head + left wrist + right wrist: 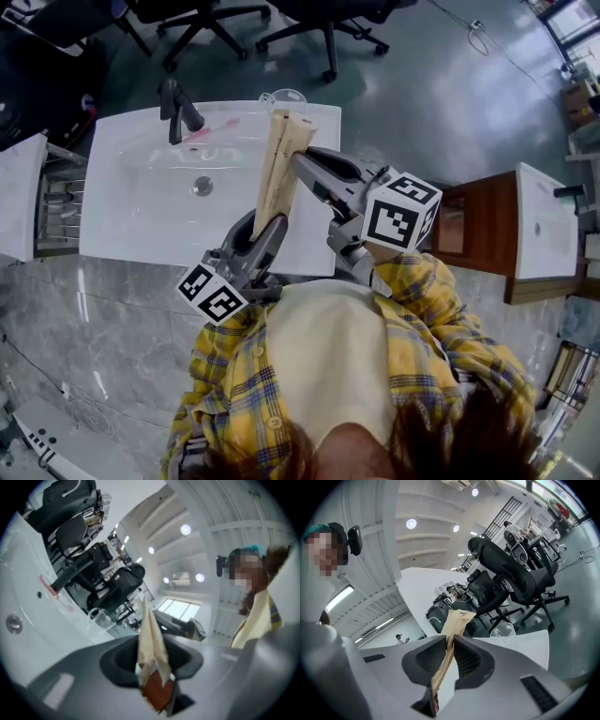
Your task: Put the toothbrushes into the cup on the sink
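Your left gripper (265, 230) is pinched on the lower end of a long tan paper packet (278, 169), and your right gripper (300, 159) is pressed shut on the same packet higher up, just below its top. The packet stands nearly upright between them, over the near right part of the white sink (112, 234). Its top end looks split into two flaps. I cannot see what is inside it, though it is probably a wrapped toothbrush. Beyond the grippers, a pink toothbrush (211, 131) lies flat on the sink's back ledge, just beside the dark faucet (176, 108). The clear cup (283, 97) stands at the far edge of the sink, right of the faucet and almost directly behind the packet's top. It appears empty, so by my reading no brush is in yet. The packet has to be opened and its brush dropped in, and the pink one has to be picked up too. The basin around the drain (202, 186) gives you open room to the left. The cup sits close to the back rim, with floor and office chairs (202, 19) beyond it, so a push from your side could tip it off.
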A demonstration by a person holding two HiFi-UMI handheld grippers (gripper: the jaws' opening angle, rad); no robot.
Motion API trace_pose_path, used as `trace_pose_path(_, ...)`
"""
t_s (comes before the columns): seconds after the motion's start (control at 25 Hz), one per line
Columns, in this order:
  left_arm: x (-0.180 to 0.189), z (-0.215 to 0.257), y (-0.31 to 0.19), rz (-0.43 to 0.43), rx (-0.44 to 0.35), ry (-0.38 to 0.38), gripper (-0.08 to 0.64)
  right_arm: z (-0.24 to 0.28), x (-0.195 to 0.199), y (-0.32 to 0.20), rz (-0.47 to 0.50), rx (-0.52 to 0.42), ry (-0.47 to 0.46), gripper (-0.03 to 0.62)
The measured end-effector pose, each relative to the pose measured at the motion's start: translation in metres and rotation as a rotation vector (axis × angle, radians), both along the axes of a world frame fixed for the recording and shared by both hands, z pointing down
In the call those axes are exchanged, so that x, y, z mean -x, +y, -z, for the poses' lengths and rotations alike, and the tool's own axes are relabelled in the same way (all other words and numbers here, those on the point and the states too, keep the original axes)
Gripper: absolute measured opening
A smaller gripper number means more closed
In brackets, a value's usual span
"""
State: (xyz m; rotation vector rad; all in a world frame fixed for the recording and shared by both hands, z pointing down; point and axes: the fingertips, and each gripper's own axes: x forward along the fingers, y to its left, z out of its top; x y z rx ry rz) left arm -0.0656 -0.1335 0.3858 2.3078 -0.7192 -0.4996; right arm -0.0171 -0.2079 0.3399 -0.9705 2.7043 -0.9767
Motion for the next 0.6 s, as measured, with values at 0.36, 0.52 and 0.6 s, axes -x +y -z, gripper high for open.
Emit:
trace_pose_path(0.36,-0.002,0.01,0.005,-0.006,-0.034,0.049,0.129,0.007,-0.007,0.002,-0.004,-0.045,0.034,0.051)
trace_pose_path(0.52,-0.002,0.012,0.006,0.001,-0.037,0.051,0.127,0.012,-0.013,0.0,-0.016,-0.056,0.032,0.048)
trace_pose_path(0.6,-0.002,0.012,0.007,0.004,-0.036,0.051,0.126,0.014,-0.016,-0.001,-0.018,-0.056,0.026,0.046)
